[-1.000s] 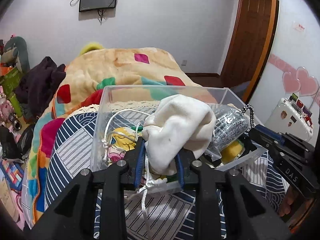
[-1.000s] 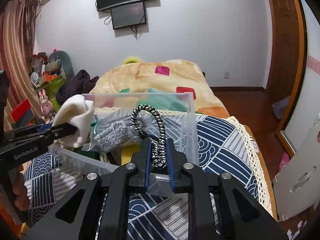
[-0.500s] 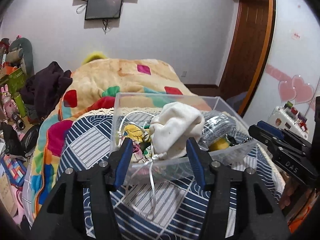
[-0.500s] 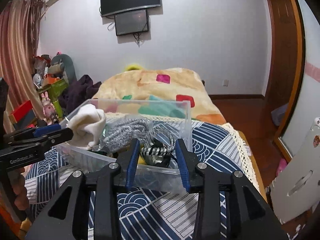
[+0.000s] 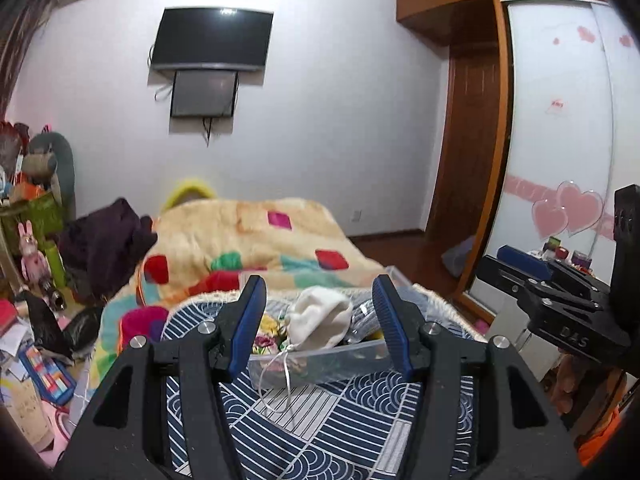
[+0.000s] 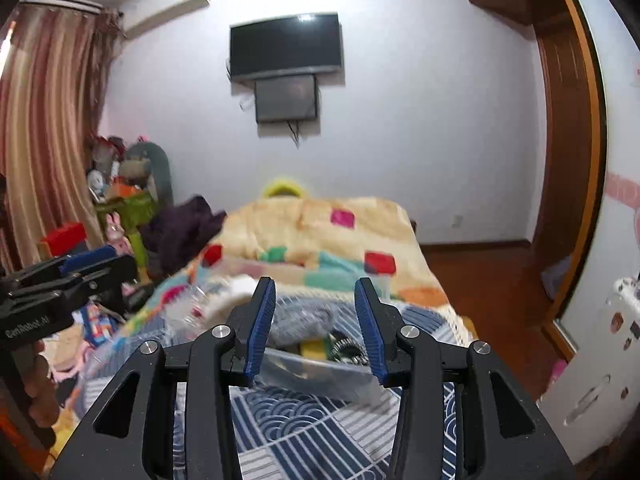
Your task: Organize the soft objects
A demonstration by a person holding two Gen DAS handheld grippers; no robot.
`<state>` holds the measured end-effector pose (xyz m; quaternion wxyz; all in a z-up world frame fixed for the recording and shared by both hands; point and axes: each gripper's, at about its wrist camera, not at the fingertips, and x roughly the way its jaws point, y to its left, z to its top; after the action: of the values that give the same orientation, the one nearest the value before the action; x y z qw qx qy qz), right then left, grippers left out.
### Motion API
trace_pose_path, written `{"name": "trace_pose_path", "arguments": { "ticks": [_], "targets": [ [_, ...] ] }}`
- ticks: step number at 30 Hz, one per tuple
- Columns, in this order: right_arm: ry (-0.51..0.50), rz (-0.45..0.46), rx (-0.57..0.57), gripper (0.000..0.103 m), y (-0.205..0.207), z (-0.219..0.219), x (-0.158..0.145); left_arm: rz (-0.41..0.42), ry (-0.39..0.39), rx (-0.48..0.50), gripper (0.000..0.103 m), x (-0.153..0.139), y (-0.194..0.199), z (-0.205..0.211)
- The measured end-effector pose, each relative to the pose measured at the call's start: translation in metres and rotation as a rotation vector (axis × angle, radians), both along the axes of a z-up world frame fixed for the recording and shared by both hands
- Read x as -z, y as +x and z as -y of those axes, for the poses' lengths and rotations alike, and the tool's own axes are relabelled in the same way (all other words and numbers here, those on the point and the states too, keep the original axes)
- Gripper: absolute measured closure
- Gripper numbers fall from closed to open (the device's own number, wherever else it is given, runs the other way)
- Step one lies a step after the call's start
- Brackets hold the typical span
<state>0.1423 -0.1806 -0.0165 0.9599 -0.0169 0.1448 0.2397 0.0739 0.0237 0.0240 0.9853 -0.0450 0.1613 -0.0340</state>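
Observation:
A clear plastic bin (image 5: 320, 364) stands on the blue patterned bedspread (image 5: 320, 420). In it lie a white drawstring pouch (image 5: 320, 320), a grey knitted item (image 6: 300, 322) and a black-and-white cord (image 6: 346, 350). The pouch's string hangs over the bin's front wall. My left gripper (image 5: 320, 324) is open and empty, pulled back from the bin. My right gripper (image 6: 316, 324) is open and empty, also back from the bin (image 6: 320, 372). Each gripper shows at the edge of the other's view.
A colourful patchwork blanket (image 5: 260, 240) covers the far half of the bed. Dark clothes (image 5: 104, 240) and toy clutter (image 5: 32, 248) are on the left. A wardrobe (image 5: 560, 160) and wooden door (image 5: 468, 152) are on the right. A TV (image 5: 212, 40) hangs on the far wall.
Both grippers opened, releasing the white pouch and the cord into the bin, then drew back and tilted up. The bin now looks smaller and lower.

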Motion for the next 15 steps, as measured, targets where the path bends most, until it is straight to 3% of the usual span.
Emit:
{"name": "trace_pose_path", "arguments": {
  "ticks": [6,13,15],
  "targets": [
    [0.032,0.089,-0.023,0.025,-0.027,0.0,-0.02,0.062,0.002,-0.008,0.017,-0.017,-0.028,0.004],
    [0.062,0.126,-0.007,0.002,-0.039,0.0,-0.022,0.085,0.017,-0.025,0.003,-0.02,-0.044,0.008],
    [0.07,0.127,0.0,0.0,-0.042,0.002,-0.02,0.092,0.034,-0.028,0.002,-0.02,-0.046,0.01]
  ]
}}
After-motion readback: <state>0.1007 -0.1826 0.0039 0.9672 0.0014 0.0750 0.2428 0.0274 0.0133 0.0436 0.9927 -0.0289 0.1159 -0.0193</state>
